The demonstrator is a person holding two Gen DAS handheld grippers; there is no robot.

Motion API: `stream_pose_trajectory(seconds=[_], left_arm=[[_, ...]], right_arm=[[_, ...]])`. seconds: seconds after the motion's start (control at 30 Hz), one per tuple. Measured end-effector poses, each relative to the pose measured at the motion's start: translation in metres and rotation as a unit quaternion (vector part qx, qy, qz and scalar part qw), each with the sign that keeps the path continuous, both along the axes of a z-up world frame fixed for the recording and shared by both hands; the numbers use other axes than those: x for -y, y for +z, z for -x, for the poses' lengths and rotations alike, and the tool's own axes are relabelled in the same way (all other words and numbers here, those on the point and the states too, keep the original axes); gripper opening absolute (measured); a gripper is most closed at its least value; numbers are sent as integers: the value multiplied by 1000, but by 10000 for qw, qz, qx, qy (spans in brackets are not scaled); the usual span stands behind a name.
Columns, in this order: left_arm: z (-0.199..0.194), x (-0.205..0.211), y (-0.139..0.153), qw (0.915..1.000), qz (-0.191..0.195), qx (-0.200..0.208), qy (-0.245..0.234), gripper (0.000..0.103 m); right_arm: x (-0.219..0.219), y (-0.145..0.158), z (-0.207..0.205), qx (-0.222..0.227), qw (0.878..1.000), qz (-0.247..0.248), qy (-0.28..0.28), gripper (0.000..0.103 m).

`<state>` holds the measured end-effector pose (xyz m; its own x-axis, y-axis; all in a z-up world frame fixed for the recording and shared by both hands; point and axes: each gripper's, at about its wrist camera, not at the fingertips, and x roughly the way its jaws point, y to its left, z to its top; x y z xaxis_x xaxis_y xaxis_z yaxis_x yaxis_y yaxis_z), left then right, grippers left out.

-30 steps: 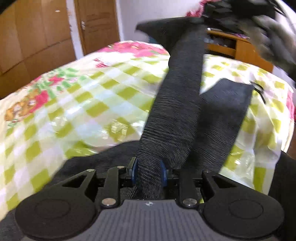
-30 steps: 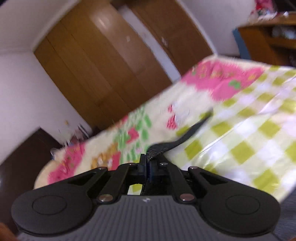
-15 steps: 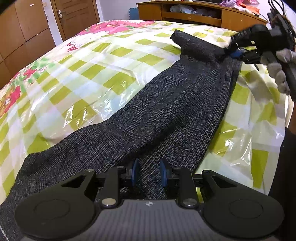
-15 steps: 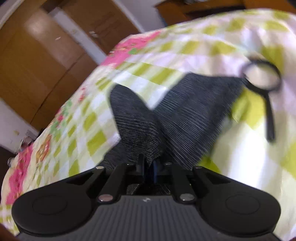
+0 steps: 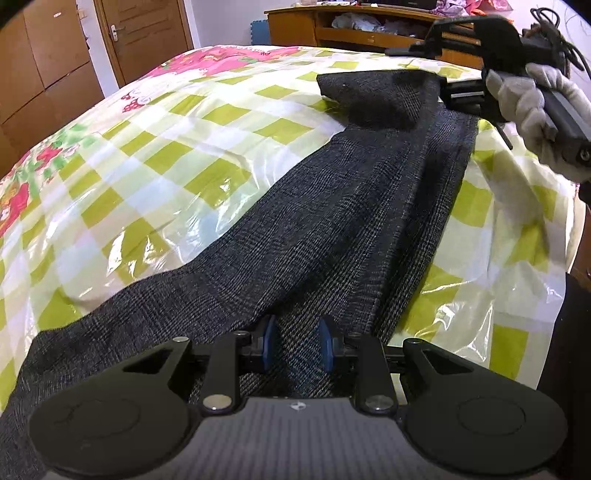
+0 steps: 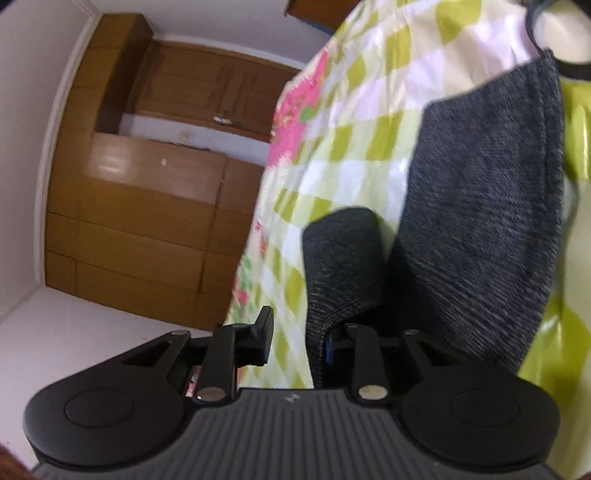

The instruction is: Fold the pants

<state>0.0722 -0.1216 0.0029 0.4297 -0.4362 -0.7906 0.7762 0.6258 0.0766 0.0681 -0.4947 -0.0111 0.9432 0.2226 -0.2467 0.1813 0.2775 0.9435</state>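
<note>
Dark grey pants [image 5: 332,221] lie stretched along the bed, from the near left to the far right. My left gripper [image 5: 296,343] is at their near end, shut on a fold of the fabric between its blue pads. At the far end a gloved hand [image 5: 535,96] holds my right gripper [image 5: 430,74] level at the folded-over leg end. In the right wrist view the pants [image 6: 480,221] fill the right side. The right gripper [image 6: 297,347] has its jaws opening. The hem [image 6: 340,258] rests against the right finger, and a gap shows beside the left finger [image 6: 264,343].
The bed cover [image 5: 184,147] is green-and-white checked with pink flowers under shiny plastic. A black loop [image 6: 535,37] lies near the leg end. A wooden door [image 5: 144,37], a wardrobe [image 6: 147,203] and a low wooden shelf [image 5: 351,26] stand beyond the bed.
The pants hung taut in the air between both grippers; now they lie flat on the bed. The right gripper came down, rolled, and its jaws parted from the hem.
</note>
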Motion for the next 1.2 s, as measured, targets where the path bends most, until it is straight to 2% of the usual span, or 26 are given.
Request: stream_pose_trajectory(seconds=[0.13,0.23,0.27,0.33,0.43,0.5,0.57,0.63,0.7,0.77,0.8,0.83,0.9,0.97,1.03,1.07,1.1,1.13,1.2], left_arm=[[-1,6,-1,10000,14,-3,-58,38],[-2,10,-4,10000,-19,-12,-68,38],[-2,11,-4,10000,-16,-17,-69,38],[-3,12,-3,10000,-18,-17,-77,38],[-3,15,-2,9999,-48,-6,-99,38],[-2,16,0,9999,-45,32,-129,38],[0,17,3,9998,-21,90,-147,38],[1,19,4,9998,-4,87,-181,38],[1,21,2,9998,-4,65,-204,38],[3,25,-3,9997,-31,66,-245,38],[4,26,-3,9996,-38,84,-257,38],[5,27,-3,9996,-34,99,-269,38],[5,29,-2,9995,-26,89,-297,38],[5,29,-2,9994,-47,87,-317,38],[4,30,-1,9995,-39,63,-312,38],[3,30,-1,9995,-22,48,-303,38],[2,31,0,9996,-8,42,-295,38],[1,31,1,9995,-4,57,-299,38],[1,31,3,9995,-23,118,-301,38]], right_arm=[[8,10,-1,152,9991,183,-348,28],[8,16,2,-15,9935,953,-627,28],[9,15,0,-81,9922,1070,-631,28],[13,7,-9,-354,9906,1135,-678,28],[26,-6,-17,-521,9925,793,-774,28],[32,-6,-21,-547,9935,669,-737,10],[33,6,-19,-284,9951,668,-666,6],[27,34,-10,76,9922,1055,-661,6],[18,62,7,548,9815,1695,-707,6],[15,69,23,676,9724,2077,-823,12],[17,65,28,543,9700,2214,-847,19],[21,57,29,315,9685,2321,-840,32],[34,31,27,-284,9730,2151,-786,32],[46,9,24,-628,9793,1753,-795,32],[54,-2,24,-776,9803,1577,-904,32],[57,-5,22,-830,9807,1489,-956,30],[58,-7,20,-909,9806,1422,-993,24],[59,-5,16,-967,9802,1421,-981,5],[55,4,5,-990,9797,1513,-866,5]])
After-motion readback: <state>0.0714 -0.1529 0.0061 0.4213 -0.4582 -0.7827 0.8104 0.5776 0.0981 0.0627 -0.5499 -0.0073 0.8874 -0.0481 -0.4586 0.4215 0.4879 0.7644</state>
